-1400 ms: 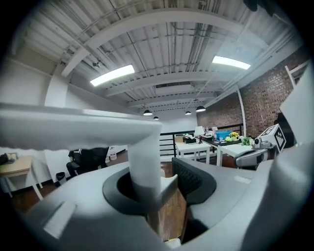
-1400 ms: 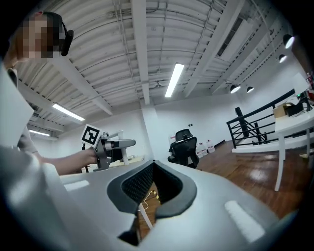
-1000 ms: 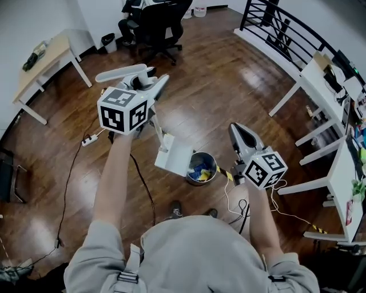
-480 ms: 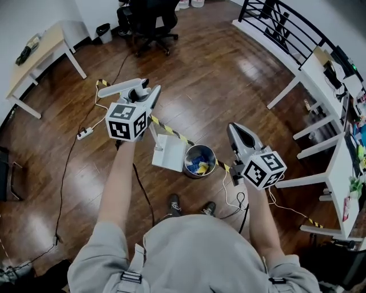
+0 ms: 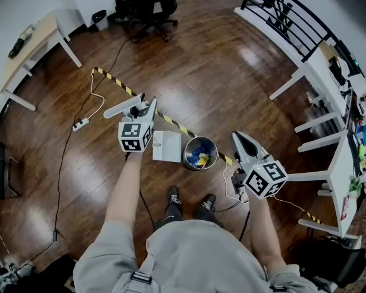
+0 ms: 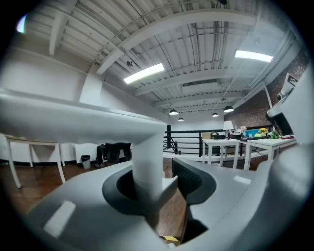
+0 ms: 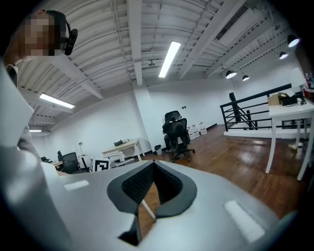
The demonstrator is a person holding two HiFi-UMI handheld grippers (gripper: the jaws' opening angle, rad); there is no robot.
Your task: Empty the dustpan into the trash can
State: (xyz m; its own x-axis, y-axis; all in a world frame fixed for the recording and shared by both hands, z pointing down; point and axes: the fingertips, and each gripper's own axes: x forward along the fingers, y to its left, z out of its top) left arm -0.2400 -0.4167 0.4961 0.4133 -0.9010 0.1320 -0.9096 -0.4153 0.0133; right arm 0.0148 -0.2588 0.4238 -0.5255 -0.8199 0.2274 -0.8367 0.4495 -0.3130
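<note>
A white dustpan (image 5: 167, 146) hangs low over the wood floor, just left of the round metal trash can (image 5: 200, 153). Blue and yellow scraps lie in the can. My left gripper (image 5: 147, 110) is shut on the dustpan's upright handle (image 6: 147, 162), whose top bar (image 5: 122, 107) sticks out to the left. In the left gripper view the white stem stands between the dark pads (image 6: 192, 177) of that left gripper (image 6: 164, 182). My right gripper (image 5: 240, 139) hovers right of the can, shut and holding nothing. The right gripper view shows that right gripper (image 7: 153, 172) with its pads meeting.
Yellow-black tape (image 5: 169, 120) crosses the floor behind the can. A power strip (image 5: 79, 125) and cables lie at the left. White desks (image 5: 320, 86) and a black railing (image 5: 286, 17) stand at the right. An office chair (image 5: 144, 11) is at the back. The person's shoes (image 5: 189, 200) stand near the can.
My left gripper has come down with the dustpan, from tilted above the can to low beside it on the left. The right gripper has sunk a little.
</note>
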